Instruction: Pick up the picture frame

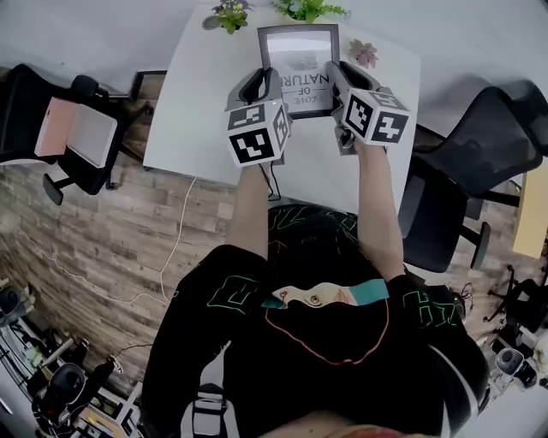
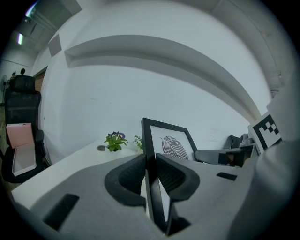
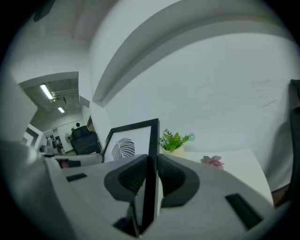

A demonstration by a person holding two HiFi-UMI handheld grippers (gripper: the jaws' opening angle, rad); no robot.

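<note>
Picture frame [image 1: 299, 64], black rim, white leaf print; left gripper [image 2: 151, 161], right gripper [image 3: 153, 161] fingers tight on its sides

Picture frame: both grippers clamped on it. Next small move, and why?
Probably lift the picture frame straight up a little, both sides together. The left gripper clamps its left edge and the right gripper its right edge, so uneven motion could twist it. Potted plants stand close behind on the table, so pushing forward looks risky.
</note>
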